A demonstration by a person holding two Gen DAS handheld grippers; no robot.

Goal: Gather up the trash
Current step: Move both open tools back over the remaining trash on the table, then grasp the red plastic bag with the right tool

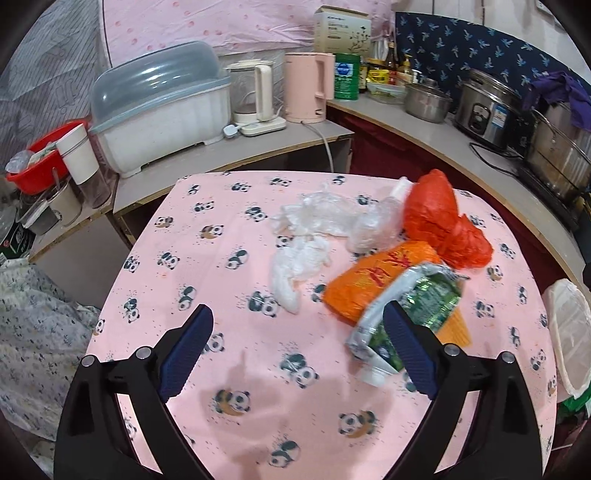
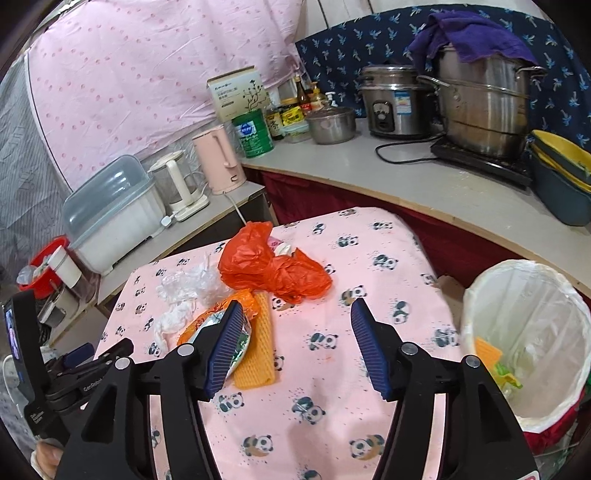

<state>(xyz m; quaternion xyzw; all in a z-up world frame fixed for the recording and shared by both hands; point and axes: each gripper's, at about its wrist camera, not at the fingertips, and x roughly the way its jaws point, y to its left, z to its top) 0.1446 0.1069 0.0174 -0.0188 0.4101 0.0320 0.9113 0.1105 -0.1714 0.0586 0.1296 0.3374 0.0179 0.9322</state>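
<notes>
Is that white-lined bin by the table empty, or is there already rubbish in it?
Not empty, and far from full. The bin holds a few scraps at the bottom, an orange piece and something green-yellow, with bare liner above them.

Both grippers' point(image 1: 298, 325) point(image 2: 297, 321) jaws spread, empty

A pink kettle point(image 1: 307, 88) stands beside a glass kettle point(image 1: 252, 94) and a lidded dish box point(image 1: 162, 107). A purple cloth point(image 2: 469, 35) drapes the steel steamer point(image 2: 484, 107), with a rice cooker point(image 2: 395, 101) just beside it.

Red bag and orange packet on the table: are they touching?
Touching. The left wrist view shows the red bag resting against the far end of the orange packet, with no cloth visible between them; the right wrist view agrees.
</notes>
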